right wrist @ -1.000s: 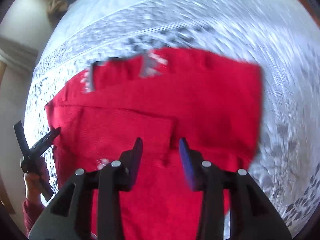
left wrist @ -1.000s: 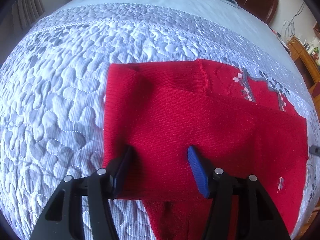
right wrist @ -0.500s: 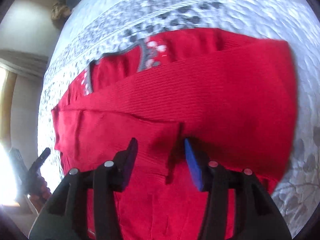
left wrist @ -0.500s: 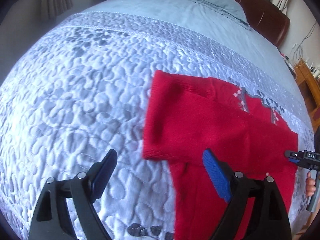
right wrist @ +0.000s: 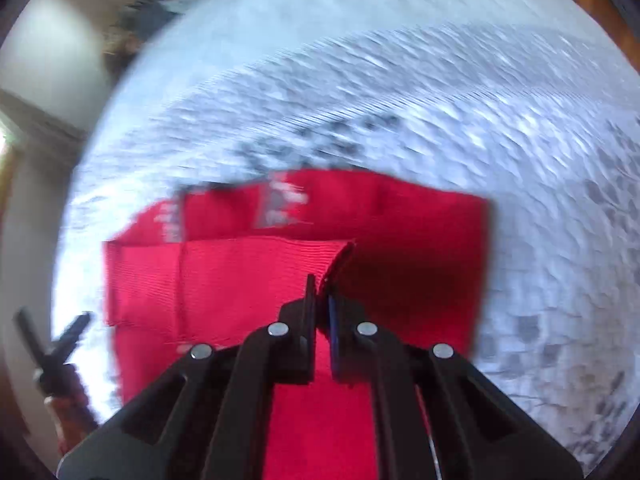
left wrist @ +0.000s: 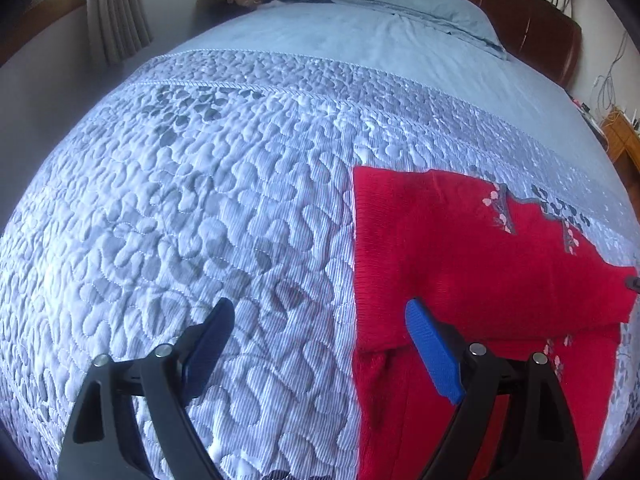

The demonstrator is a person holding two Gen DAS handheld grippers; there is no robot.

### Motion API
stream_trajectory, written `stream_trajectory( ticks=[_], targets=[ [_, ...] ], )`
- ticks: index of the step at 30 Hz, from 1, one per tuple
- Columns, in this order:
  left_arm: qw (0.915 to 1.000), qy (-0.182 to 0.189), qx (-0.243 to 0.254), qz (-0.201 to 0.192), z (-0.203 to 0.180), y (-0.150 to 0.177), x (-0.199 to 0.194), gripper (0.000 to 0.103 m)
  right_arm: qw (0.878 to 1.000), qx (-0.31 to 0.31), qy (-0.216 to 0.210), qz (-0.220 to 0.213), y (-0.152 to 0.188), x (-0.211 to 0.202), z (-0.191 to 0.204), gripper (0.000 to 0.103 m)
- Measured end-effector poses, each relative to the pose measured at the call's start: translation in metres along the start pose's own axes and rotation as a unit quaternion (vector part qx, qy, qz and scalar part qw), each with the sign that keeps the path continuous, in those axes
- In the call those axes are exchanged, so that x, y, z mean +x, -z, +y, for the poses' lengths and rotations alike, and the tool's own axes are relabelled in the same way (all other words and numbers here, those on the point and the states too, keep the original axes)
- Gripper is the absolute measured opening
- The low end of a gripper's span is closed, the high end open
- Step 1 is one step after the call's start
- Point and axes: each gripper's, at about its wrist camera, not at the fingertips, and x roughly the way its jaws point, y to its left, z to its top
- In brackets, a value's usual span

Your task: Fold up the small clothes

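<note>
A red knit sweater (left wrist: 472, 256) with a grey flowered neckline lies partly folded on the quilted bedspread (left wrist: 208, 208). My left gripper (left wrist: 320, 332) is open and empty, its left finger over bare quilt, its right finger over the sweater's left edge. In the right wrist view the sweater (right wrist: 248, 280) shows blurred. My right gripper (right wrist: 319, 300) is shut on the cuff end of a folded sleeve (right wrist: 340, 258) and lifts it off the sweater body. The left gripper also shows small at the left edge of the right wrist view (right wrist: 60, 340).
The bed carries a plain blue sheet and pillow (left wrist: 408, 4) at the far end, before a brown headboard (left wrist: 536, 28). A curtain (left wrist: 116, 12) hangs at the far left. A wooden side table (left wrist: 624, 140) with cables stands at the right.
My left gripper has drawn back to the left off the sweater and stayed open. My right gripper has closed on the sleeve end and raised it.
</note>
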Motion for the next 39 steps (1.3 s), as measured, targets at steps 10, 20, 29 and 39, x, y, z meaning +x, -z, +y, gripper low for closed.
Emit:
stream_trajectory(
  ticks=[10, 20, 29, 39],
  targets=[
    [0.9968, -0.050, 0.057, 0.024, -0.037, -0.013, 0.048, 0.088, 0.999, 0.042, -0.028, 0.017, 0.026, 0.023, -0.042, 0.042],
    [0.9970, -0.049, 0.049, 0.034, -0.037, -0.010, 0.067, 0.093, 0.998, 0.014, -0.039, 0.041, 0.038, 0.021, -0.039, 0.006],
    [0.9959, -0.062, 0.050, 0.042, -0.040, -0.011, 0.064, 0.095, 0.998, 0.039, -0.019, 0.036, 0.050, 0.028, -0.052, 0.007],
    [0.9933, 0.011, 0.096, 0.063, -0.022, 0.122, -0.030, 0.094, 1.000, -0.016, -0.004, 0.012, 0.213, -0.048, -0.036, 0.038]
  ],
)
